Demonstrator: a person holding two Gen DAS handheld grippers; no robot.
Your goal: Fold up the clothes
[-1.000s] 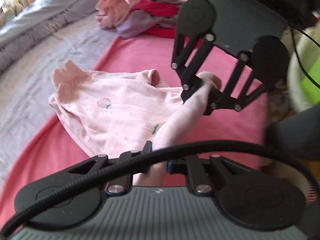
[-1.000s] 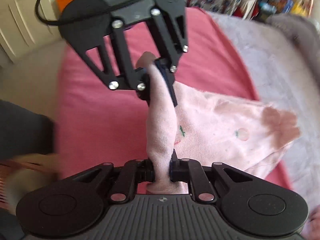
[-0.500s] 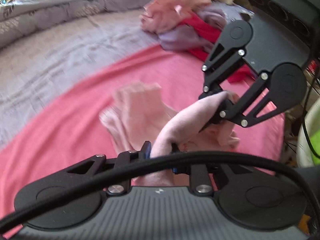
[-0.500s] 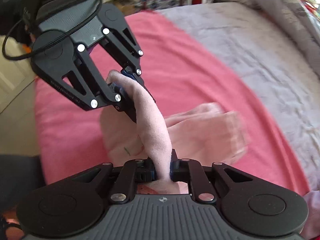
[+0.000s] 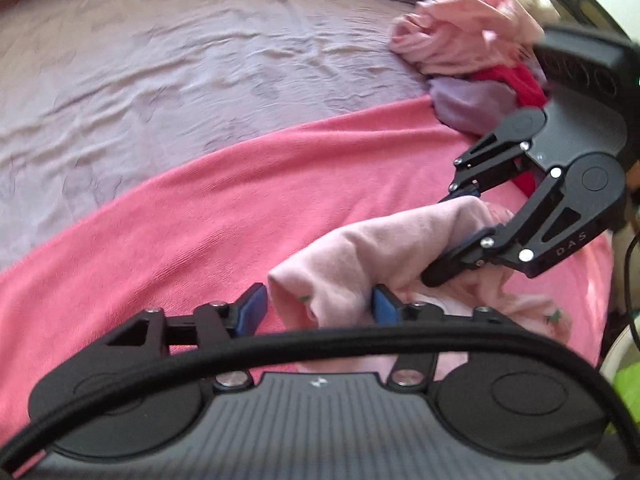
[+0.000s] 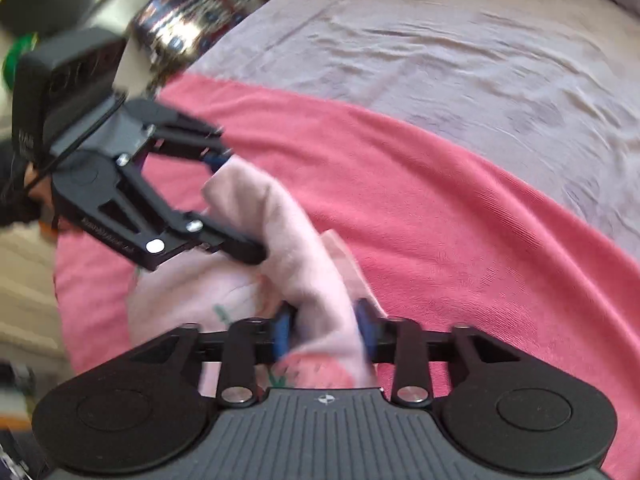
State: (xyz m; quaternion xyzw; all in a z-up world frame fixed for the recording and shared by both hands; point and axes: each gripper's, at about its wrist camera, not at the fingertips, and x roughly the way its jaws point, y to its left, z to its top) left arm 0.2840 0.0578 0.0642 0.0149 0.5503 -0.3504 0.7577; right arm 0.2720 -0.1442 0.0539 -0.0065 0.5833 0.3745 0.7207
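Note:
A pale pink garment [image 5: 380, 240] with small printed motifs lies bunched on a pink-red blanket [image 5: 180, 232]. A raised fold of it runs between both grippers. My left gripper [image 5: 320, 306] has its jaws opening; the fold sits between the blue pads, with a gap at the left pad. In the right wrist view, the garment [image 6: 280, 232] passes between the pads of my right gripper [image 6: 324, 326], whose jaws are also opening and no longer pinch it. Each gripper faces the other: the right gripper [image 5: 440, 236] straddles the fold's far end, and so does the left gripper [image 6: 240, 206].
The blanket [image 6: 460, 220] lies on a wrinkled lilac bedsheet [image 5: 160, 60]. A pile of pink, red and lilac clothes [image 5: 472, 60] sits at the far right of the bed. A black cable [image 5: 280, 348] crosses in front of the left gripper. Blurred room clutter shows beyond the bed edge.
Both grippers swung sideways and down with the pinched fold, and the spread garment gathered onto itself. The jaws of both, shut on the cloth before, now stand apart.

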